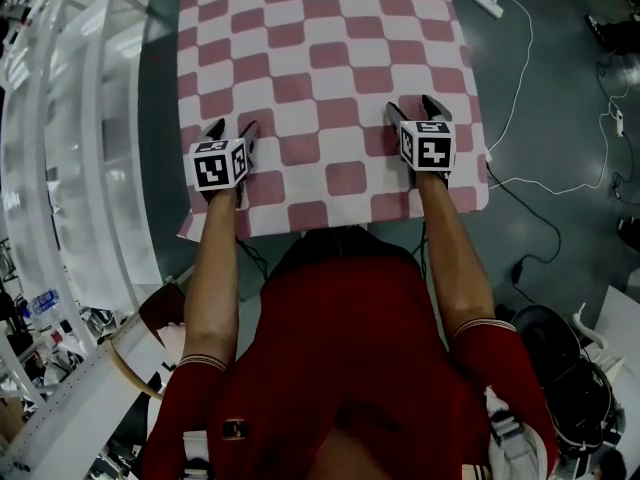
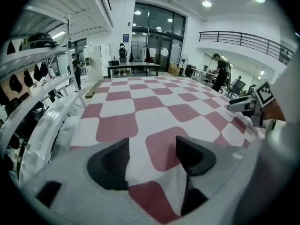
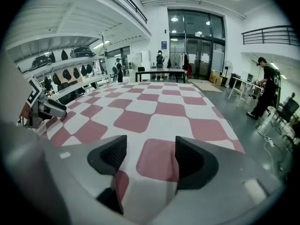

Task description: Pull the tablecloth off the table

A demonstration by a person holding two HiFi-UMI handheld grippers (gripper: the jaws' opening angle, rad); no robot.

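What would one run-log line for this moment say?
left gripper: open, at tablecloth near edge | right gripper: open, at near edge | tablecloth: spread flat, not gripped

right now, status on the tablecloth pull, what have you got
Left gripper open, right gripper open, both at the near edge. Checkered tablecloth spread flat, not gripped. Nothing sitting on it.

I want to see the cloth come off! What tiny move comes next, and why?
Probably ease down and close both tools on the tablecloth near its front edge: the left tool and right tool stand wide open over it, pinching nothing yet.
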